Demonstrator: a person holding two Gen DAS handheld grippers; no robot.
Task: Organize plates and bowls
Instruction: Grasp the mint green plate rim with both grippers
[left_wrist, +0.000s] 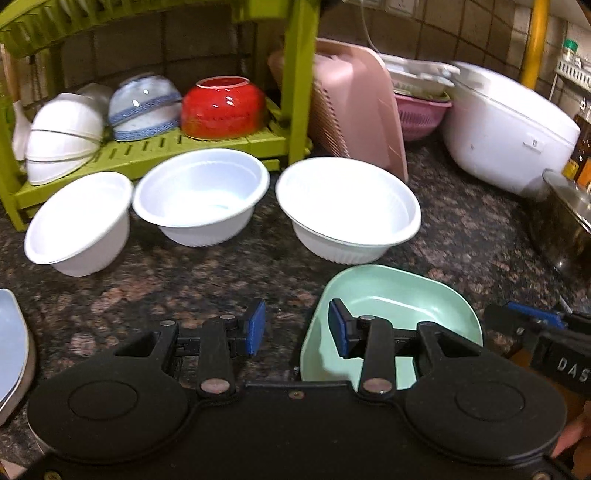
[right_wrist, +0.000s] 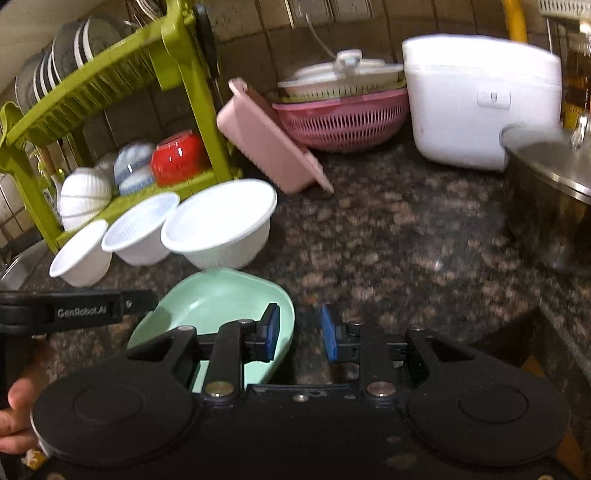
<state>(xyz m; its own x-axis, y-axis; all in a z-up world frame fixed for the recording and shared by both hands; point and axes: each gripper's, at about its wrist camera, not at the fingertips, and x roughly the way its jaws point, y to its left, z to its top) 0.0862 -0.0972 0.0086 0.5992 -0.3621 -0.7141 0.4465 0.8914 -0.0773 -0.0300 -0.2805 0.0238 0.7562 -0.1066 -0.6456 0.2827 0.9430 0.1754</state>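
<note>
Through my left wrist camera, my left gripper (left_wrist: 297, 332) stands wide open with nothing between its blue pads. Its right-hand pad hangs over the near rim of the shallow mint-green plastic dish (left_wrist: 399, 306), which sits on the speckled granite counter (left_wrist: 166, 273); whether the pad touches it I cannot tell. Beyond, three white plastic bowls (left_wrist: 201, 197) stand upright in a row in front of the lime-green plastic dish rack (left_wrist: 155, 151), whose lower shelf holds upturned bowls, a glossy red ceramic bowl (left_wrist: 223, 107) among them.

Through my right wrist camera, my right gripper (right_wrist: 297, 338) is likewise spread and empty. Its left-hand pad stands over the green dish's right edge, the other over bare counter. Plates stand on edge on the rack's upper tier (right_wrist: 74, 40).

I judge I am at the start of a pick, with the green dish the nearest candidate. Next I need one gripper's pads astride its rim, a firm close, then a lift towards the rack, clear of the white bowls.
</note>
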